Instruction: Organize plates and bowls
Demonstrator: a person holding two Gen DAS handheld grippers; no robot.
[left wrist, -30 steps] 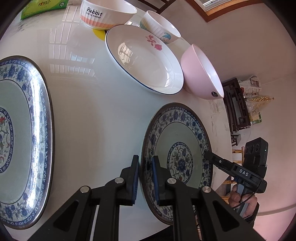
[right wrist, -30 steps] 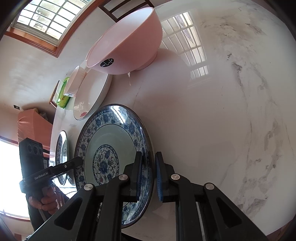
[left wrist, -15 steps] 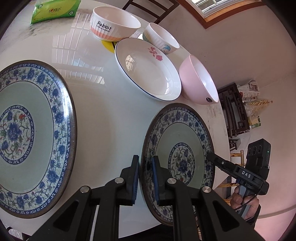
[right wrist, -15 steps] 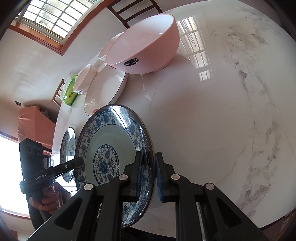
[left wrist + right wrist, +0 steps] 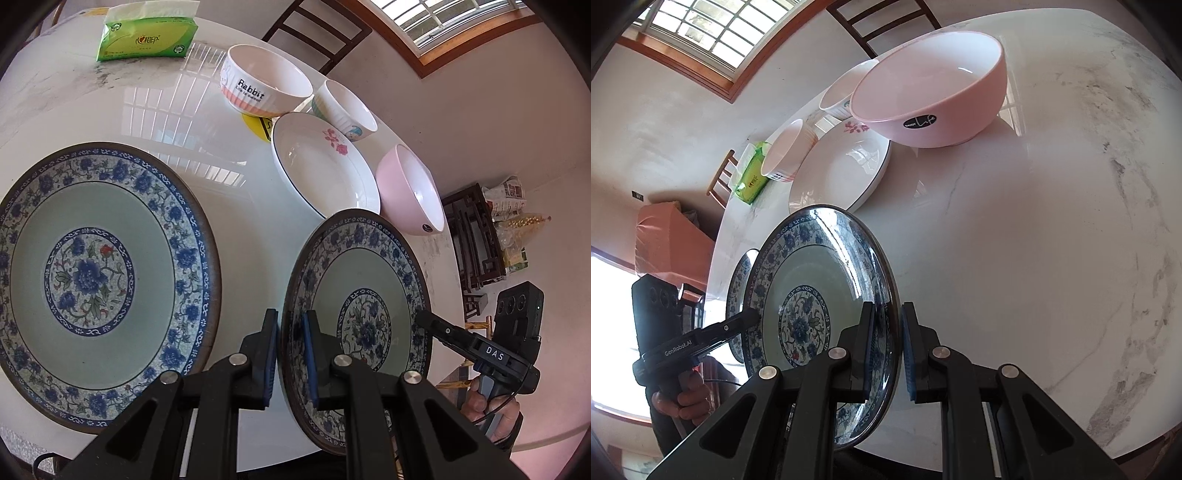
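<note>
Both grippers are shut on the rim of one small blue-and-white floral plate point(image 5: 369, 295), held lifted and tilted above the white table. My left gripper point(image 5: 290, 354) pinches its left rim. My right gripper point(image 5: 888, 350) pinches the opposite rim of the same plate point(image 5: 812, 295). A larger matching blue-and-white plate point(image 5: 92, 277) lies flat on the table to the left; in the right wrist view it point(image 5: 735, 291) peeks from behind the held plate.
A white plate with a pink flower point(image 5: 325, 166), a pink bowl point(image 5: 413, 192), a "Rabbit" bowl point(image 5: 262, 85) and a small ribbed bowl point(image 5: 343, 107) stand at the far side. A green tissue pack point(image 5: 147, 33) lies beyond. The marble table point(image 5: 1052, 240) stretches right.
Both grippers have lifted the small plate and pulled back from the table; the large plate on the left has come fully into view. The grip is unchanged.
</note>
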